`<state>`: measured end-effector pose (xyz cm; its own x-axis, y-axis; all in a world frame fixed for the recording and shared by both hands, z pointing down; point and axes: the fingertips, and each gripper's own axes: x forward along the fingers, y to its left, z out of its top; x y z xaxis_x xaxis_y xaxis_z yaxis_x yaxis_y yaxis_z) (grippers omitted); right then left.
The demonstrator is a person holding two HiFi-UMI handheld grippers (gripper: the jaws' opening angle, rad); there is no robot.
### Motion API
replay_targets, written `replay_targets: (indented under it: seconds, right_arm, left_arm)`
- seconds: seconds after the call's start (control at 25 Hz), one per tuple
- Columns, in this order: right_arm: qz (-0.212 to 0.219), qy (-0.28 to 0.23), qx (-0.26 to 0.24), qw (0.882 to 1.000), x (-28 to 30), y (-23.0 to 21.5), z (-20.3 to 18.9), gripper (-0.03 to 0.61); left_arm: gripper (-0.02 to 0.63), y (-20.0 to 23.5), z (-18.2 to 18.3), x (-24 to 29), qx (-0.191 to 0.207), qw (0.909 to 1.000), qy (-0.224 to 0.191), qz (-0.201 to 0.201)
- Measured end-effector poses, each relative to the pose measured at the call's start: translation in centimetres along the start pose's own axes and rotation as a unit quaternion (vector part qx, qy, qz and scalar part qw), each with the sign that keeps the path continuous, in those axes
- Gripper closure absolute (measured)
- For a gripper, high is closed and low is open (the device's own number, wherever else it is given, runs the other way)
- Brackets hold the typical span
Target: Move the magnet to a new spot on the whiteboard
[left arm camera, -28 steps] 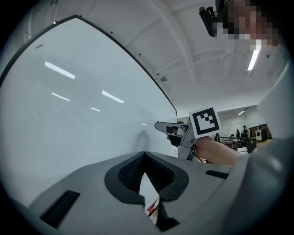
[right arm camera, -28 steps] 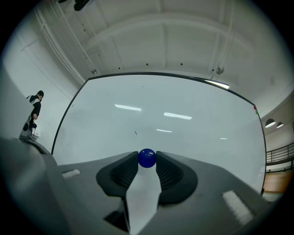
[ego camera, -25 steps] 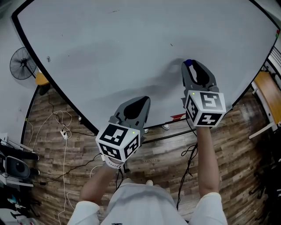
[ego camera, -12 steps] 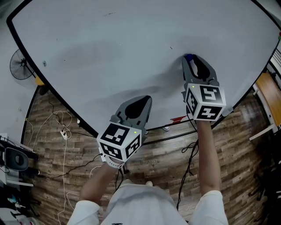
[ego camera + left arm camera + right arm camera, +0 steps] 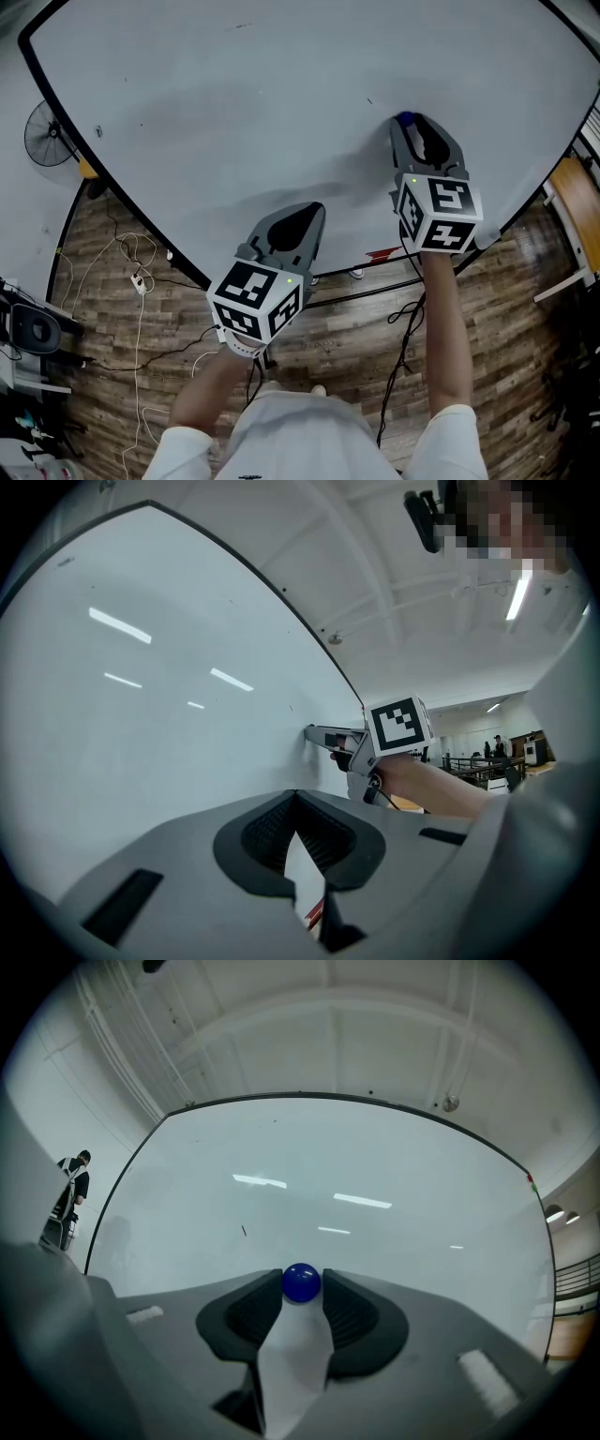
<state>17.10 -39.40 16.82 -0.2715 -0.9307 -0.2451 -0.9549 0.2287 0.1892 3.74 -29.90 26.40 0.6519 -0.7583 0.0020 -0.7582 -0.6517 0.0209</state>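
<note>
A small blue ball-shaped magnet (image 5: 405,119) lies against the whiteboard (image 5: 234,94), in its lower right part. My right gripper (image 5: 413,122) is shut on it, tips at the board. In the right gripper view the magnet (image 5: 301,1283) sits pinched between the two dark pads (image 5: 258,1302). My left gripper (image 5: 314,208) hangs lower and to the left, near the board's bottom edge, shut with nothing in it. The left gripper view shows its tips (image 5: 295,797) meeting, and the right gripper (image 5: 314,733) touching the board further along.
The board's black frame (image 5: 141,216) runs along the bottom, with a red object (image 5: 380,252) by it. A standing fan (image 5: 47,136) is at the left. White cables (image 5: 131,272) lie on the wood floor. A wooden table (image 5: 577,202) stands at the right. A person (image 5: 70,1194) stands far left.
The right gripper, with the magnet in its tips, has shifted slightly up the board. The left gripper has hardly moved.
</note>
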Motion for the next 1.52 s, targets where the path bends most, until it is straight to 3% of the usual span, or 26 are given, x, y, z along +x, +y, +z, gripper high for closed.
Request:
replay_targets:
  seconds: [0.92,1.28,1.52]
  right_arm:
    - [-0.015,0.001,0.020,1.000,-5.6,1.3,-0.4,0.448]
    - [-0.008,-0.012,0.016,1.000,-10.0,3.5,0.5,0.559]
    - [0.007,0.005,0.026,1.000,-12.7,4.7,-0.8,0.568]
  left_arm:
    - [0.607,-0.7,-1.1,-3.3,-0.006,0.9999,-0.004,0.013]
    - [0.607,-0.9,-2.0,-5.5,-0.011,0.9997,-0.006,0.019]
    - [0.607,-1.2,-2.0,-7.4,-0.004,0.9995,-0.015,0.026]
